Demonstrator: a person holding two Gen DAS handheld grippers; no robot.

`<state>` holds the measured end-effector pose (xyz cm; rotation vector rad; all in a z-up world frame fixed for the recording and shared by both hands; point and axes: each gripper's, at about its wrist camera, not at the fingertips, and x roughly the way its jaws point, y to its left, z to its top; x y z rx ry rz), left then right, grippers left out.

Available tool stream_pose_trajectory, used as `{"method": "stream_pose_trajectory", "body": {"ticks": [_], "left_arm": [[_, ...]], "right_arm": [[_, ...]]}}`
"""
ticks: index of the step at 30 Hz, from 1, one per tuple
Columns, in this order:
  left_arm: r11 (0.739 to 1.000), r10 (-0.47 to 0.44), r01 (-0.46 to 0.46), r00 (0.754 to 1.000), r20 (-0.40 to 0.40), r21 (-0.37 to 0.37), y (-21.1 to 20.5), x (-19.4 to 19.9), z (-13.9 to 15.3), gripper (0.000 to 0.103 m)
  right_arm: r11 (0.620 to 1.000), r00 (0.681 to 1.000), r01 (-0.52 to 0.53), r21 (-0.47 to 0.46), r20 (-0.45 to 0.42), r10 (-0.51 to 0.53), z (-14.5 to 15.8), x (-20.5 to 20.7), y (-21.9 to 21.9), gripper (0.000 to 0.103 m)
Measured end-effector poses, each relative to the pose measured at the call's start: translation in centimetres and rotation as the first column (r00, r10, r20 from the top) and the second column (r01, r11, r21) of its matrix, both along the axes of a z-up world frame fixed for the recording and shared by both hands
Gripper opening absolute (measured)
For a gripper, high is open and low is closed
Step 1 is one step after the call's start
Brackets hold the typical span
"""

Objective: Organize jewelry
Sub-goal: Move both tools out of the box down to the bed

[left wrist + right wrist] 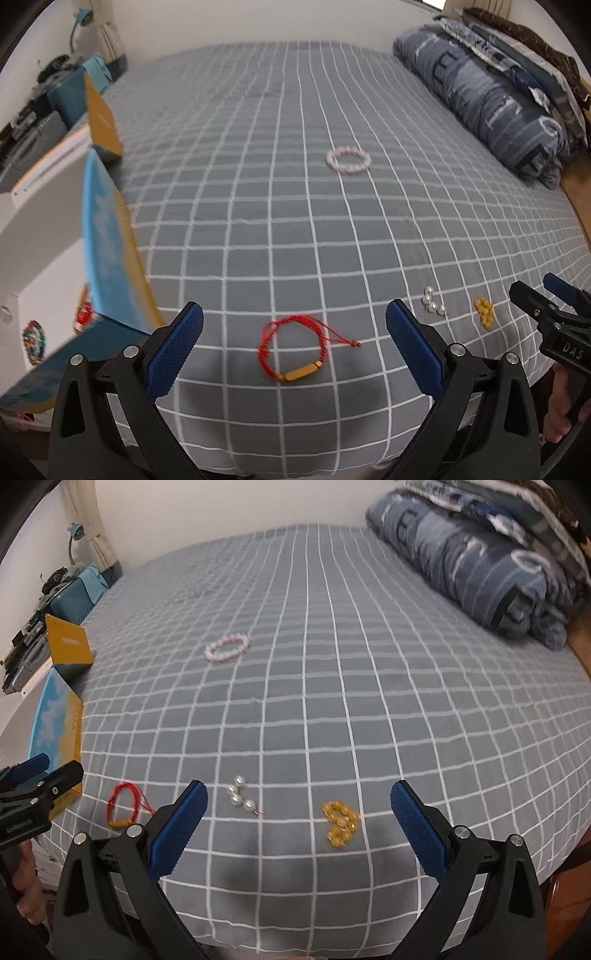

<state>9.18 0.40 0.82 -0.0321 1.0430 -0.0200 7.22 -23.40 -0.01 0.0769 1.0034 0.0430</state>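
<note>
A red cord bracelet (293, 349) with a gold tube bead lies on the grey checked bedsheet, between and just ahead of my open left gripper (294, 343). It also shows in the right wrist view (123, 805). A pearl piece (242, 797) and a yellow bead piece (341, 823) lie ahead of my open, empty right gripper (299, 819); both also show in the left wrist view, pearls (433, 301) and yellow beads (484, 312). A pink bead bracelet (348, 159) lies farther up the bed (227, 647).
An open blue and yellow box (110, 236) stands at the bed's left edge, with colourful beaded jewelry (34, 339) inside; it also shows in the right wrist view (59, 716). A folded blue quilt (491, 92) lies at the far right. Clutter sits on a side shelf (40, 110).
</note>
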Motion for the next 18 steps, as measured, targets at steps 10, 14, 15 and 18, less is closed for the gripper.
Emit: {"method": "stream_pose_trajectory", "body": {"ticks": [10, 14, 15, 18], "left_arm": [[1.0, -0.007, 0.008, 0.997, -0.082, 0.009, -1.2, 1.5, -4.0, 0.097], [1.0, -0.001, 0.002, 0.993, -0.117, 0.007, -1.2, 2.2, -5.9, 0.097], [1.0, -0.001, 0.002, 0.991, -0.134, 0.005, -1.2, 2.5, -6.6, 0.097], [1.0, 0.011, -0.008, 0.986, -0.169, 0.022, -0.9, 2.7, -8.2, 0.097]], "right_arm": [[1.0, 0.992, 0.015, -0.008, -0.127, -0.016, -5.0, 1.6, -1.7, 0.095], [1.0, 0.984, 0.021, -0.017, -0.175, -0.024, -7.0, 2.2, -1.9, 0.095], [1.0, 0.983, 0.023, -0.019, -0.183, -0.027, -7.3, 2.3, -1.9, 0.095], [0.999, 0.979, 0.025, -0.031, -0.2, -0.031, -8.1, 2.5, -1.8, 0.095]]}}
